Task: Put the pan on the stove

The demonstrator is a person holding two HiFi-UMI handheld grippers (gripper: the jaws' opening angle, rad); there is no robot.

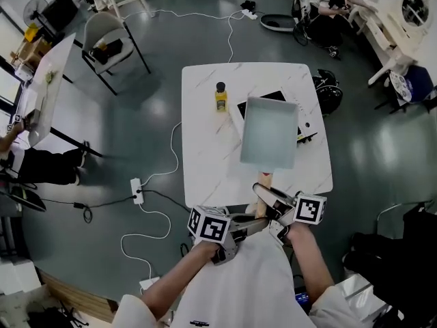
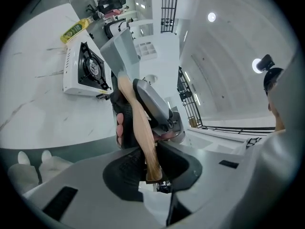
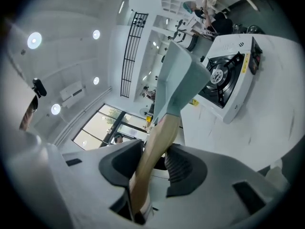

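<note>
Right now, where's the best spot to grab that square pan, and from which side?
Grab its wooden handle, coming from the near edge of the table. The handle sticks straight out of the pan toward that edge and is narrow enough to fit between jaws, while the pan's body is wide and thin-walled. The left gripper and right gripper are both shut on it this way.

This looks like an open lab or test hall with a staged cooking spot. A lone white marble-look bench [image 1: 205, 162] stands in the middle of a glossy grey floor [image 1: 136, 115] and carries a portable gas stove [image 3: 228, 80] and a yellow bottle [image 1: 221, 97]. Loose cables [image 1: 230, 43] and a power strip [image 1: 137, 190] trail over the floor. Around it are a folding chair [image 1: 102, 24], white desks [image 1: 384, 34] with a seated person [image 1: 328, 12], a high white ceiling with round lights [image 3: 33, 39], and tall windows [image 3: 95, 128].
</note>
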